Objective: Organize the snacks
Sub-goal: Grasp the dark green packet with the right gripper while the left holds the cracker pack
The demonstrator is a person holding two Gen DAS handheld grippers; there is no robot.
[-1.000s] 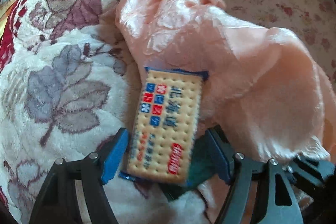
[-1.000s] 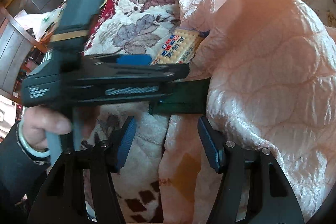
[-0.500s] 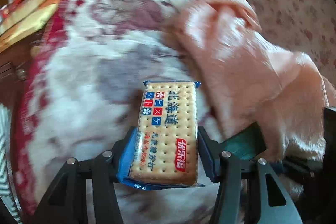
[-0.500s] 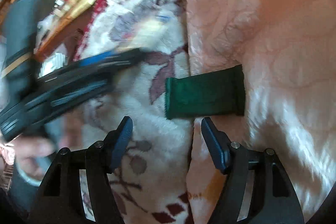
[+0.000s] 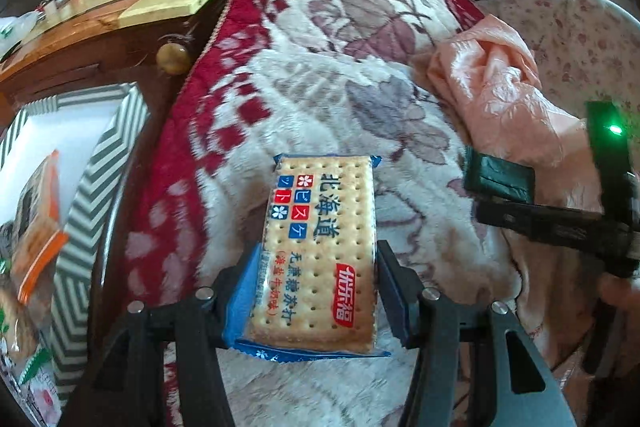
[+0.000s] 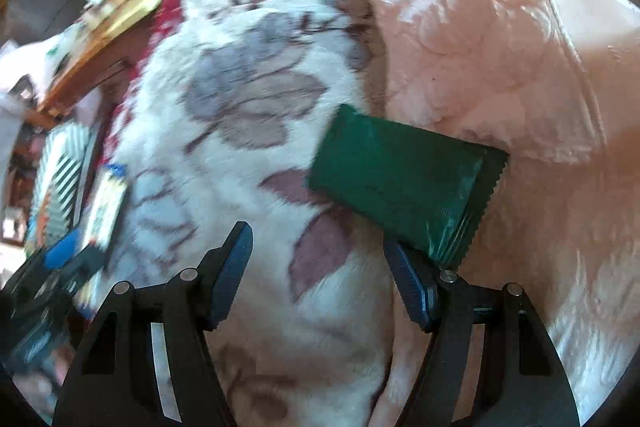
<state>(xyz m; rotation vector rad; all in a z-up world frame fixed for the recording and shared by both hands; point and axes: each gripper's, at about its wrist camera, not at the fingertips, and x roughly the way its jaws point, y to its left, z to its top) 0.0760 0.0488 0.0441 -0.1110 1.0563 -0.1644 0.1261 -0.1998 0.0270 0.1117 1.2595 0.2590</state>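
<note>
A cracker packet (image 5: 320, 251) with a blue wrapper edge and printed characters sits lengthwise between the pads of my left gripper (image 5: 318, 267), which is shut on it and holds it clear above the floral blanket (image 5: 320, 87). In the right wrist view, blurred at the lower left, the same packet (image 6: 104, 207) shows in that gripper. A dark green snack packet (image 6: 400, 179) lies where the blanket meets the pink quilt (image 6: 500, 47). My right gripper (image 6: 316, 243) hangs open just short of it, with only blanket between the fingers; its right fingertip (image 6: 400, 259) is close to the packet's crimped end.
A green-and-white striped box (image 5: 100, 163) at the left holds an orange snack packet (image 5: 40, 227) and other packets. Behind it stands a wooden cabinet with a round knob (image 5: 172, 57). My right gripper's black body (image 5: 560, 223) crosses the right side beside the green packet (image 5: 500, 179).
My left gripper closed on the cracker packet, lifted it off the blanket and carried it left toward the striped box. My right gripper widened and moved nearer the green packet.
</note>
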